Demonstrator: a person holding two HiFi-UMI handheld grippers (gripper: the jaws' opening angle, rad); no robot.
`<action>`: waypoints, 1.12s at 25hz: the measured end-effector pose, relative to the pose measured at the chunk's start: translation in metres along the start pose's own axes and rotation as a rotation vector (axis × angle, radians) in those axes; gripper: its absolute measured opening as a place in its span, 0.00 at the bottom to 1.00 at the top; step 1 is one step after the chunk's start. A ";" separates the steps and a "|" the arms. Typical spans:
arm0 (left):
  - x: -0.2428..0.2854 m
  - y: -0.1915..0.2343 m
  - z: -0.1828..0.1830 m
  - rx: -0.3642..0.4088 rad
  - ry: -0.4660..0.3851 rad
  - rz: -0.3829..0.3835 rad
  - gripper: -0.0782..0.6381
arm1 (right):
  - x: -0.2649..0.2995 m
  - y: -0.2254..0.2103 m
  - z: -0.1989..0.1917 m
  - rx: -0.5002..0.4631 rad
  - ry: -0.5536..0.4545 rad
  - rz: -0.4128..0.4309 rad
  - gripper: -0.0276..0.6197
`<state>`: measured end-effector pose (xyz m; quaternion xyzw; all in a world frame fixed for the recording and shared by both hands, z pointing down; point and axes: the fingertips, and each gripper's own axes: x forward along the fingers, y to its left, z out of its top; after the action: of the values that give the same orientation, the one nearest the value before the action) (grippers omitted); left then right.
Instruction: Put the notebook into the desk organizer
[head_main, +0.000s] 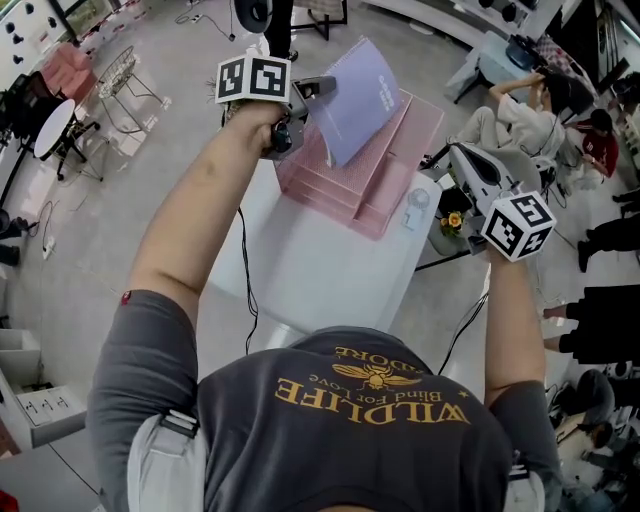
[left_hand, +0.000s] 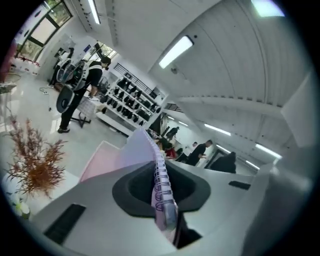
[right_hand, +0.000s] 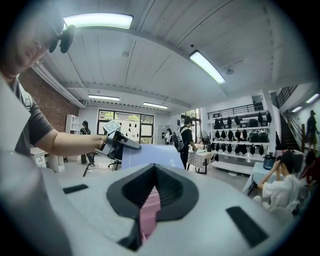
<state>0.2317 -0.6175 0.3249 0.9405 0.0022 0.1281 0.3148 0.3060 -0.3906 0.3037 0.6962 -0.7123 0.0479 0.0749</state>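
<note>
A lavender spiral notebook hangs tilted above the pink tiered desk organizer at the far end of the table. My left gripper is shut on its spiral-bound edge, and the cover rises past the jaws with the organizer's pink beyond. My right gripper sits level at the organizer's right side, its jaws close together. A strip of the organizer shows in the narrow gap of the right gripper; whether the pads press on it is unclear. The right gripper view also catches the notebook.
The organizer stands on a small white table. Beside it are a small clear item and a potted flower off the right edge. A dried red plant stands at the left. People sit at the right.
</note>
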 end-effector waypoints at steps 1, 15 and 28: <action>0.005 -0.017 0.005 0.006 -0.006 -0.041 0.18 | 0.000 0.000 -0.001 0.001 0.000 -0.002 0.04; 0.014 0.087 -0.055 -0.270 0.009 0.132 0.19 | -0.010 -0.005 -0.007 -0.001 0.027 -0.016 0.04; 0.011 0.107 -0.093 0.312 0.244 0.578 0.27 | 0.002 0.000 -0.010 -0.004 0.036 0.005 0.04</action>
<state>0.2120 -0.6476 0.4627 0.9168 -0.2068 0.3216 0.1153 0.3064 -0.3906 0.3136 0.6931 -0.7128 0.0592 0.0893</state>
